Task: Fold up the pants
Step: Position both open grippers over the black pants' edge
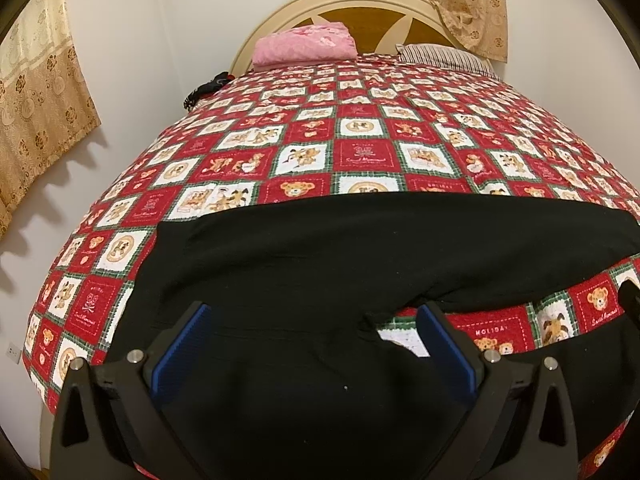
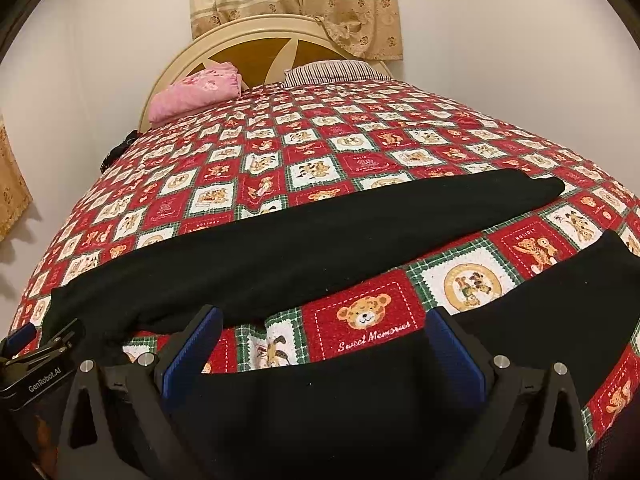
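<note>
Black pants [image 1: 320, 248] lie spread flat on the red patchwork quilt [image 1: 312, 148], legs running to the right with a gap of quilt between them. My left gripper [image 1: 316, 344] is open, its blue pads [image 1: 180, 348] above the waist and crotch area. In the right wrist view the far leg [image 2: 304, 236] stretches across the bed and the near leg [image 2: 320, 400] lies under my right gripper [image 2: 324, 352], which is open, holding nothing. The left gripper also shows in the right wrist view [image 2: 36, 356], at the lower left.
A folded pink cloth [image 1: 304, 46] and a striped pillow [image 1: 444, 58] lie by the cream headboard [image 1: 280, 16]. A dark object [image 1: 206, 88] sits at the bed's left edge. Curtains hang on the walls. The quilt beyond the pants is bare.
</note>
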The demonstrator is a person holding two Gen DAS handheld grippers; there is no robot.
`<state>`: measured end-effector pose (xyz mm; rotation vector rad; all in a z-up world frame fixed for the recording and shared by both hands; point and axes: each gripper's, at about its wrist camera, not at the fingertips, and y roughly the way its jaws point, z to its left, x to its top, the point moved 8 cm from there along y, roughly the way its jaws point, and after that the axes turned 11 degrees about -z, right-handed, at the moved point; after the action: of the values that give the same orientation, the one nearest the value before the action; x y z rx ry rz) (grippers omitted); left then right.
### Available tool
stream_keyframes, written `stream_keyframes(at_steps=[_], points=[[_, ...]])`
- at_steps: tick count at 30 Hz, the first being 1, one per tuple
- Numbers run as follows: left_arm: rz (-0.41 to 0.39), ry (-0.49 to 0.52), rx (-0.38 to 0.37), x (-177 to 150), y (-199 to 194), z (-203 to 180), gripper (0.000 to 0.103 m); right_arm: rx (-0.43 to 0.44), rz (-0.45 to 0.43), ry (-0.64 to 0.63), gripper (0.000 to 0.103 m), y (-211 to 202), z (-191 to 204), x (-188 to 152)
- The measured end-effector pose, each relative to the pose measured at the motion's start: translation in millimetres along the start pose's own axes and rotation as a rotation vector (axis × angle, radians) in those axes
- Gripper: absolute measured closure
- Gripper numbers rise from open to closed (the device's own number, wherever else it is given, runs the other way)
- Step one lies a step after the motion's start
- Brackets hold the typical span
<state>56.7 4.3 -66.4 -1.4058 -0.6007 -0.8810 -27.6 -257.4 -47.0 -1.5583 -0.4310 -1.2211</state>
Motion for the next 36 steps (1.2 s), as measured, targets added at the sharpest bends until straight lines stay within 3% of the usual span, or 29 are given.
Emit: stream_keyframes(at_steps=[17,36], points=[[-0.002,-0.005,-0.006,-1.3,-5.5,-8.4,0.0,0.016,-0.009,-0.009,0.001,-4.1,8.2,3.5],[-0.021,-0.03,-0.013,3.4,-16.9,8.8,0.0,0.037,-0.022,-0.026,0.001,-13.8,19.1,7.2]])
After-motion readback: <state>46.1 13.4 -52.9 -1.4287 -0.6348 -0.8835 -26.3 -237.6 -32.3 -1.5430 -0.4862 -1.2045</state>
